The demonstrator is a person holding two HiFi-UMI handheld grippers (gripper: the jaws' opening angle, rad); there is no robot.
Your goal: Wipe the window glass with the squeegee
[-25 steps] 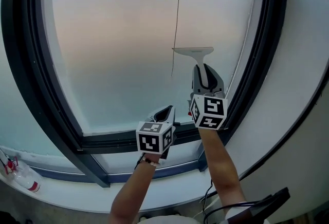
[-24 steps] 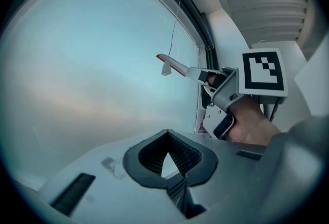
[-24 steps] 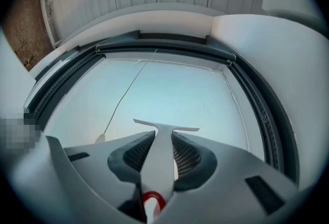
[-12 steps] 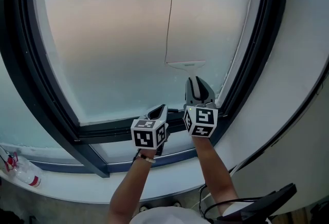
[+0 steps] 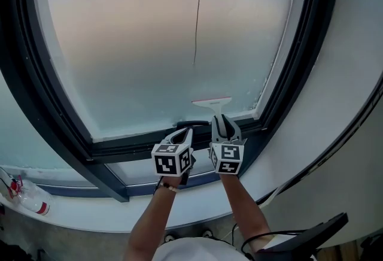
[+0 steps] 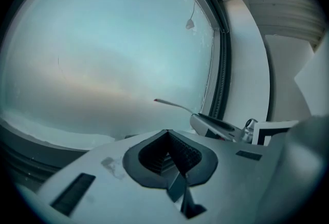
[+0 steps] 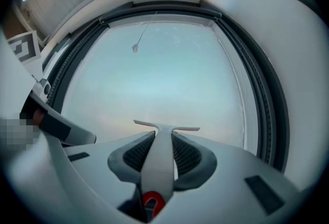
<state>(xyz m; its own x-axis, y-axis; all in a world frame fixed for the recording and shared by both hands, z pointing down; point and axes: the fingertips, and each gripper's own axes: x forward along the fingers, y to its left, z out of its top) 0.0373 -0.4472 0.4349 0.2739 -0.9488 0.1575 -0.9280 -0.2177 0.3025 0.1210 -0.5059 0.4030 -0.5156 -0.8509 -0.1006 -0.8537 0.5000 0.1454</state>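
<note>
It was an indoor room at a large window. A broad pane of misted glass (image 5: pixel 131 44) sat in a dark curved frame (image 5: pixel 57 107) above a white sill (image 5: pixel 90 218). A plain white wall (image 5: pixel 353 44) stood alongside, and a thin pull cord (image 5: pixel 197 14) hung down. Home or office could not be told.

Squeegee (image 5: pixel 212 101) and right gripper (image 5: pixel 222 121) lower, now near the glass (image 5: pixel 137 38) bottom edge.

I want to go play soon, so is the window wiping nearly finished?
Looks partway. Done: a streak line runs up the glass from the squeegee, so that right strip seems wiped. In hand: the right gripper holds the squeegee near the bottom frame. Left: probably the wide glass left of the line.
</note>
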